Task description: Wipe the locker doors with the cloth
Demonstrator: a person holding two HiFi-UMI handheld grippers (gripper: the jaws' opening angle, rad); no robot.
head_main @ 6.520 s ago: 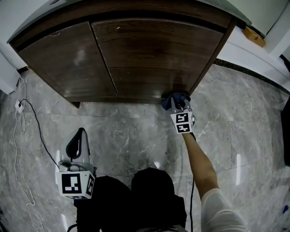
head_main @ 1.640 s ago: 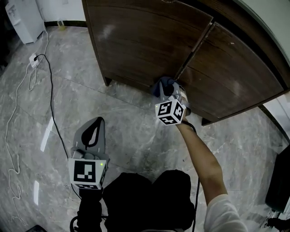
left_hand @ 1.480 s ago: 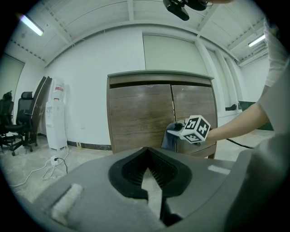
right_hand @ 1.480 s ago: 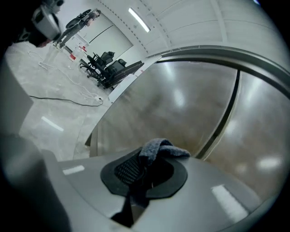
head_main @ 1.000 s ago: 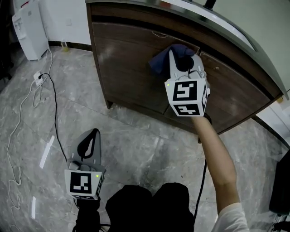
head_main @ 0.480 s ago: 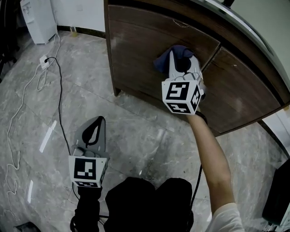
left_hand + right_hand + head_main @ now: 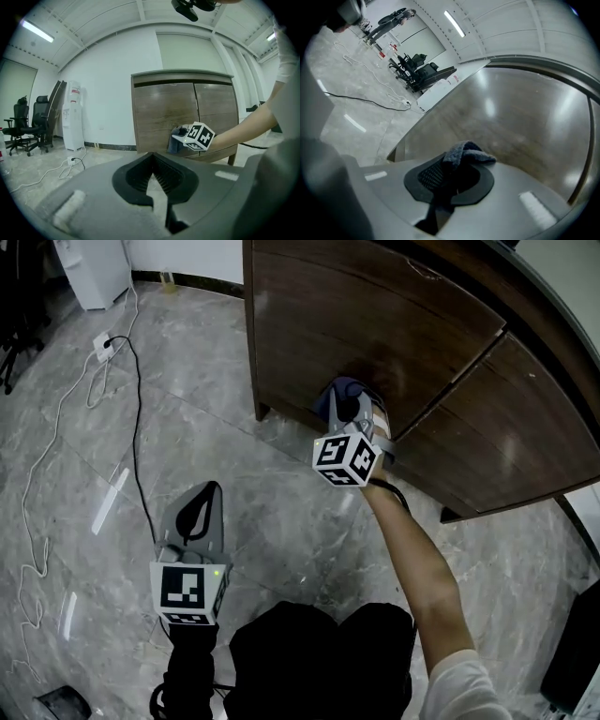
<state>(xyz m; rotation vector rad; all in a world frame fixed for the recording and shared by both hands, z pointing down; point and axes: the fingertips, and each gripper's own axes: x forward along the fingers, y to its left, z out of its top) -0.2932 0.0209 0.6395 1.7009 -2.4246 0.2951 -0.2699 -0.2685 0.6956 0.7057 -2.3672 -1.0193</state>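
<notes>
The locker (image 7: pixel 394 315) has two dark brown wooden doors, also seen in the left gripper view as the locker (image 7: pixel 164 110). My right gripper (image 7: pixel 349 409) is shut on a dark blue cloth (image 7: pixel 337 392). It presses the cloth against the lower part of the left door (image 7: pixel 356 324), near the seam with the right door (image 7: pixel 534 427). In the right gripper view the cloth (image 7: pixel 464 151) bunches out of the right gripper (image 7: pixel 454 171) against the door (image 7: pixel 515 126). My left gripper (image 7: pixel 207 491) hangs low over the floor, shut and holding nothing, well left of the locker.
A black cable (image 7: pixel 141 418) runs over the grey marble floor to a white power strip (image 7: pixel 101 341). A white appliance (image 7: pixel 94 263) stands at the far left. The left gripper view shows a water dispenser (image 7: pixel 74 115) and office chairs (image 7: pixel 23 126) along the wall.
The right gripper has slid down the left door with the cloth, from near the top edge to the lower part. The left gripper has stayed where it was.
</notes>
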